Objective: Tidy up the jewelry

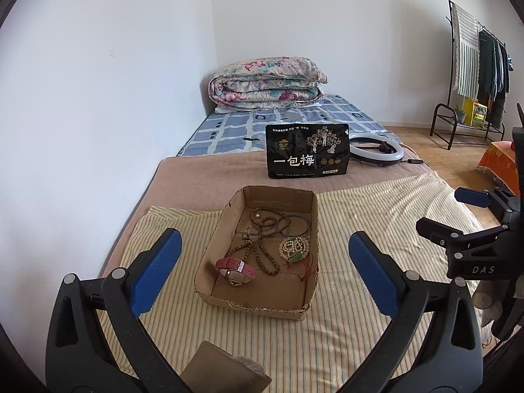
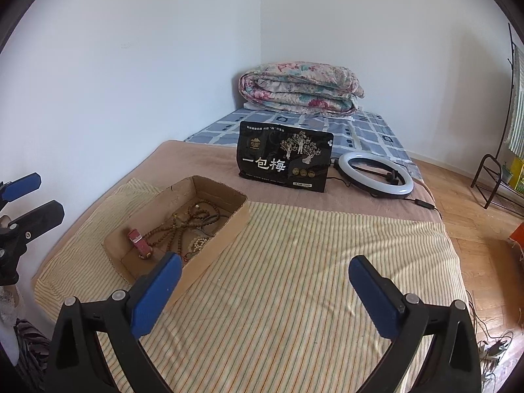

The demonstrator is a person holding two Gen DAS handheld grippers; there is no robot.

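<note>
A shallow cardboard box [image 1: 304,219] sits on the striped bed cover [image 1: 376,216]. It holds a red-strapped watch [image 1: 235,269], brown bead strands [image 1: 262,239], a white bead bracelet [image 1: 294,247] and a dark bangle [image 1: 296,224]. My left gripper [image 1: 262,271] is open and empty, its blue pads either side of the box, nearer the camera. My right gripper [image 2: 265,294] is open and empty over the striped cover, right of the box [image 2: 242,216]. The watch [image 2: 139,242] and beads [image 2: 183,226] show there too.
A black snack bag [image 1: 306,150] stands upright behind the box, with a ring light [image 1: 376,150] beside it. A folded floral quilt [image 1: 265,83] lies at the far end. A wall runs along the left. A clothes rack [image 1: 475,65] stands at right.
</note>
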